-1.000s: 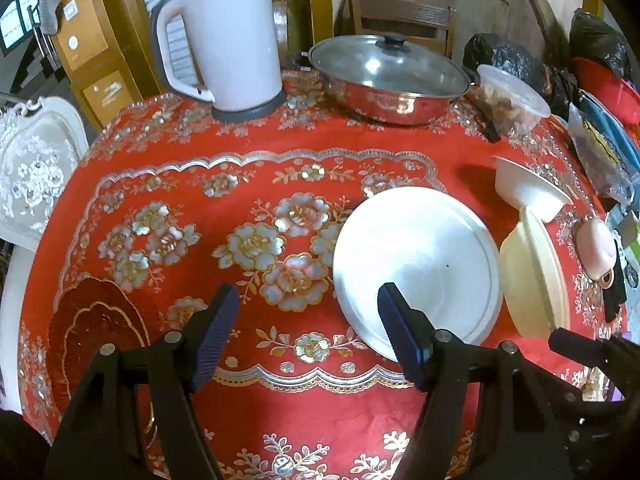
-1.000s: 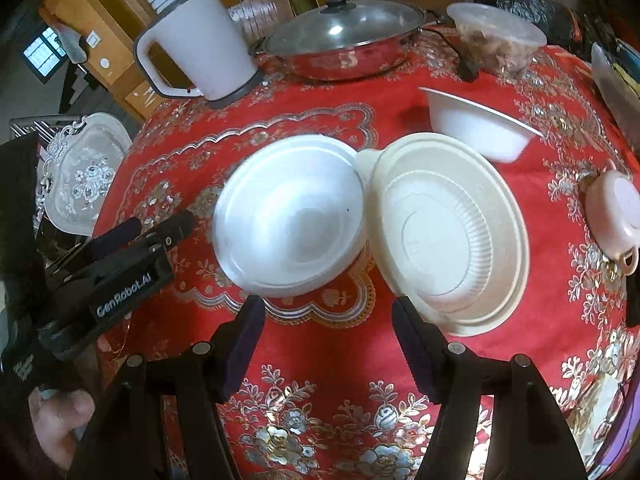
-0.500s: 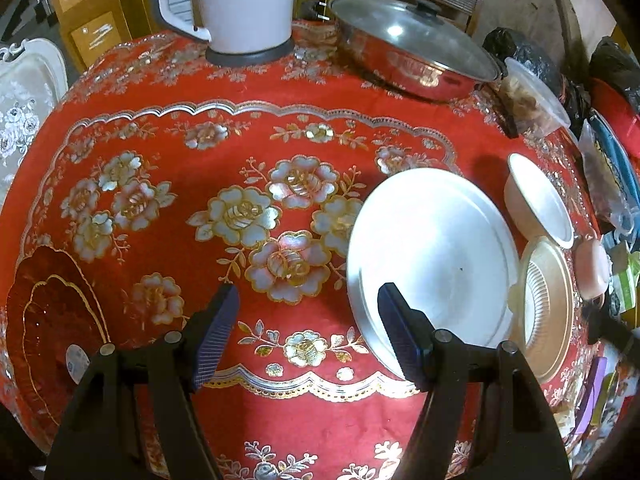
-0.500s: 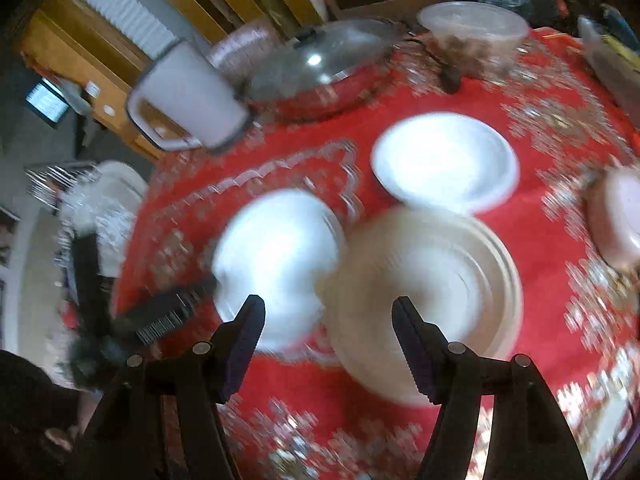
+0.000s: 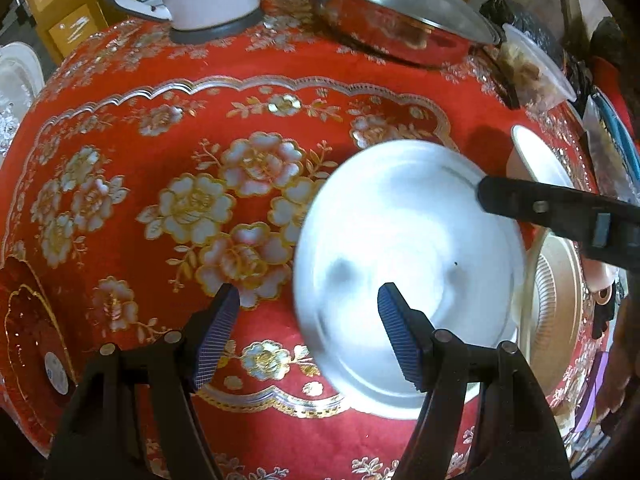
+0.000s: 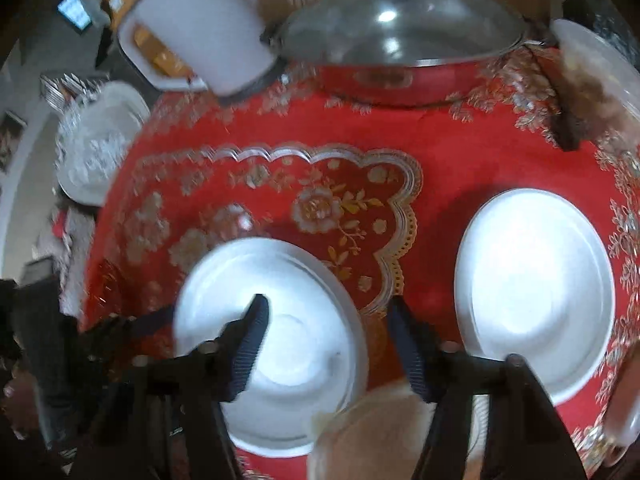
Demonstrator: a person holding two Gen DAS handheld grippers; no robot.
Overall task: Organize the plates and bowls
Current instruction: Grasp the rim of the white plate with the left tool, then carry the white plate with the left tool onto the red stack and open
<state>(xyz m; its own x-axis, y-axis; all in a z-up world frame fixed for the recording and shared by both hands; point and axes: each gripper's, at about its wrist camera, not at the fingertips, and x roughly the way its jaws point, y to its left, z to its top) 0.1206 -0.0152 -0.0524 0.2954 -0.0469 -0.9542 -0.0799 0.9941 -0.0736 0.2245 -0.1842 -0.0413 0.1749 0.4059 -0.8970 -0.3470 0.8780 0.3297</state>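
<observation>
1. Two views, left wrist first: your left tongs point(image 5: 308, 334) stand wide and empty, with the right finger over the white plate point(image 5: 408, 248) and the left finger over bare red tablecloth point(image 5: 160, 128).
2. Bring the fingers astride the plate's near rim before closing; the rim looks thin and likely slippery.
3. Right of those tongs, the cream plate point(image 5: 556, 308) touches the white one, so lift it clear before sliding.
4. Right wrist: your right tongs point(image 6: 326, 318) are wide and empty, with the white plate point(image 6: 276, 344) under the left finger and the white bowl point(image 6: 536, 292) to the right.
5. Open cloth lies ahead; the steel pan point(image 6: 404, 56) and kettle point(image 6: 196, 28) bound the far edge.
</observation>
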